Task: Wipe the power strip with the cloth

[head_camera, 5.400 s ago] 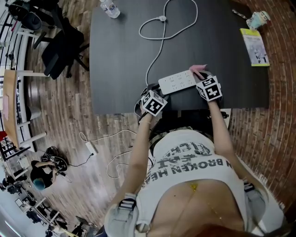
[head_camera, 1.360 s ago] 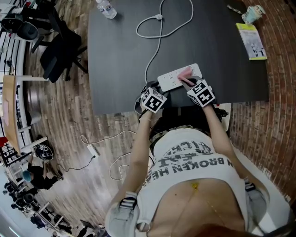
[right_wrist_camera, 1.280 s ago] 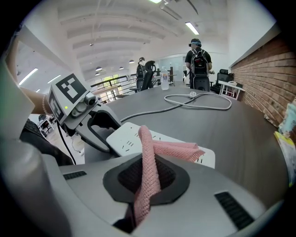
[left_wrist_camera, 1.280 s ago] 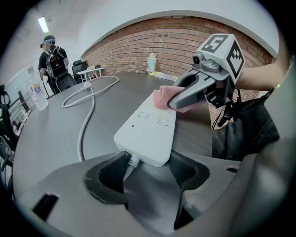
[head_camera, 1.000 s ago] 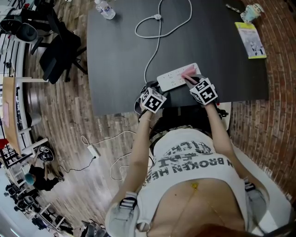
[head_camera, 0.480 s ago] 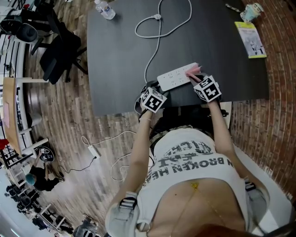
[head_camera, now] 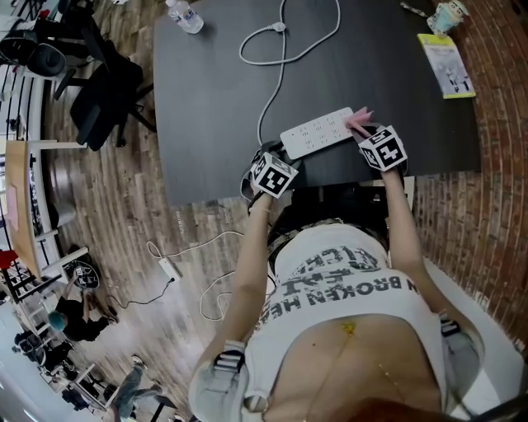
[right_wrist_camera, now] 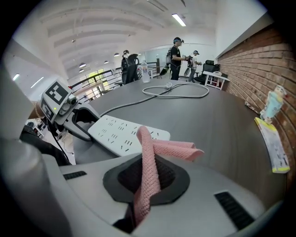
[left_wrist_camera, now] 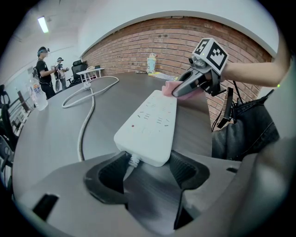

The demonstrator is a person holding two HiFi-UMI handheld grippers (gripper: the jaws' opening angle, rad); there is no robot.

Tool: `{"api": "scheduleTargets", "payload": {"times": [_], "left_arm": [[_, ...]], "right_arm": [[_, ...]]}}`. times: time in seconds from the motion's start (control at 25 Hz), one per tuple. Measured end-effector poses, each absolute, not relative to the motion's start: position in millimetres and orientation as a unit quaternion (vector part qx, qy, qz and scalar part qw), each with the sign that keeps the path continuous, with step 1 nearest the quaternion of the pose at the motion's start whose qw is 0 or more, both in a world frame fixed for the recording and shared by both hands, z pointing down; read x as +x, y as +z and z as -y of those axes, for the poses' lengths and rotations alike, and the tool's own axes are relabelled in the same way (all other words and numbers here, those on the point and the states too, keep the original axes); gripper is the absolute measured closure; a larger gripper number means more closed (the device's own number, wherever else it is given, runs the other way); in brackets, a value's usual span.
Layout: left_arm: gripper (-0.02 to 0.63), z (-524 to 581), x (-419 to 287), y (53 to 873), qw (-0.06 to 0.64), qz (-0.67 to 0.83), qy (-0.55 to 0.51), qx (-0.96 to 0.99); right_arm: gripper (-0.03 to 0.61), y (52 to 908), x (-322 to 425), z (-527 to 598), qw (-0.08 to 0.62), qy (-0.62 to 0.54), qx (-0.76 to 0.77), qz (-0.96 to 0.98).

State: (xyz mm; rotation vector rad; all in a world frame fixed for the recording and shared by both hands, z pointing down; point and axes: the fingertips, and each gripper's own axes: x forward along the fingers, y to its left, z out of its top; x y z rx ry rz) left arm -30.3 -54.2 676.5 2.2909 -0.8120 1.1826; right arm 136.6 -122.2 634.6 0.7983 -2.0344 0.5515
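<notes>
A white power strip lies near the front edge of the dark table, its cord running to the far side. My left gripper is shut on the strip's cord end, one pad against each side. My right gripper is shut on a pink cloth at the strip's right end. In the right gripper view the cloth folds out from the right gripper and hangs just beyond the strip's end. The left gripper view shows the right gripper at the strip's far end.
The white cord loops across the table's middle. A water bottle stands at the far left. A yellow leaflet and a small cup lie far right. An office chair is left of the table; people stand beyond.
My right gripper has slid the pink cloth rightward along the strip, from its middle to just past its right end. The left gripper has stayed on the cord end.
</notes>
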Motion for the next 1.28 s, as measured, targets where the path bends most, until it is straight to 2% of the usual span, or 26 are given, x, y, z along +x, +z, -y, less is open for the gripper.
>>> {"api": "scheduleTargets", "payload": {"times": [0.56, 0.76, 1.28], "left_arm": [[0.339, 55.0, -30.9, 678.3, 0.215, 0.293, 0.427, 0.828], [0.339, 54.3, -28.8, 676.6, 0.222, 0.290, 0.424, 0.829], [0.339, 49.0, -29.5, 676.1, 0.201, 0.279, 0.416, 0.842]], "right_arm": [[0.561, 639.1, 146.6, 126.6, 0.483, 0.214, 0.305, 0.792], [0.561, 638.2, 147.4, 128.9, 0.472, 0.250, 0.293, 0.793], [0.561, 637.8, 147.8, 124.9, 0.455, 0.239, 0.304, 0.802]]}}
